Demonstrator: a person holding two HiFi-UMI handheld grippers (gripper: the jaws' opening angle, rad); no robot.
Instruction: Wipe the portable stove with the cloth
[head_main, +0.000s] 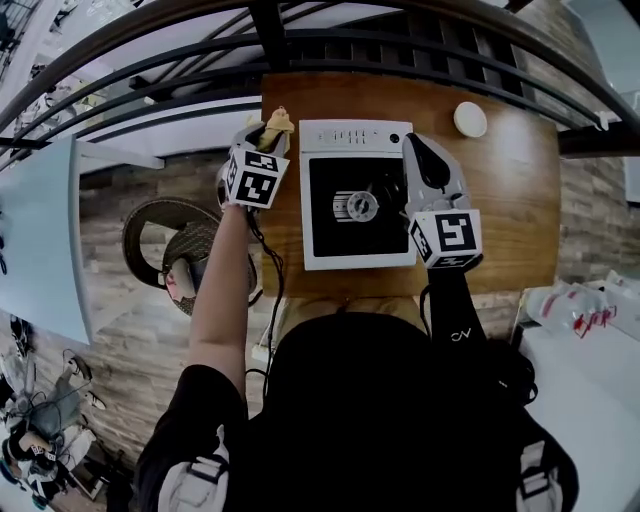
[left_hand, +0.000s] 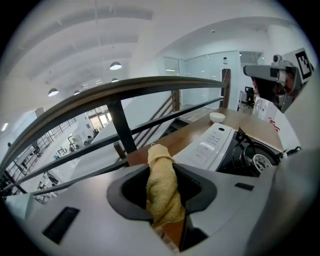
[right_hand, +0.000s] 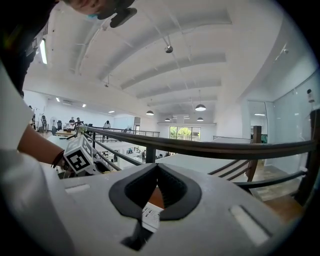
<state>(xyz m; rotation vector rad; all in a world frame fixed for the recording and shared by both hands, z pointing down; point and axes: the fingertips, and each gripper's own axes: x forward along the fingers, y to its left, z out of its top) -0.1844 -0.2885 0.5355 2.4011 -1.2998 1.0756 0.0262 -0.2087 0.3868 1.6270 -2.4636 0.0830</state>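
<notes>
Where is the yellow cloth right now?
The cloth is at the head view's left, pinched in the left hand-held gripper, beside the far left corner of the stove.

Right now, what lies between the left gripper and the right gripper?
The portable stove, with its burner, lies between the left gripper, holding the yellow cloth, and the right gripper, as the head view shows.

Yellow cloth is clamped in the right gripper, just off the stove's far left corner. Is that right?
Not quite: it is the left gripper that holds the yellow cloth, jaws closed on it, as the left gripper view shows. It does sit just off the stove's far left corner.
</notes>
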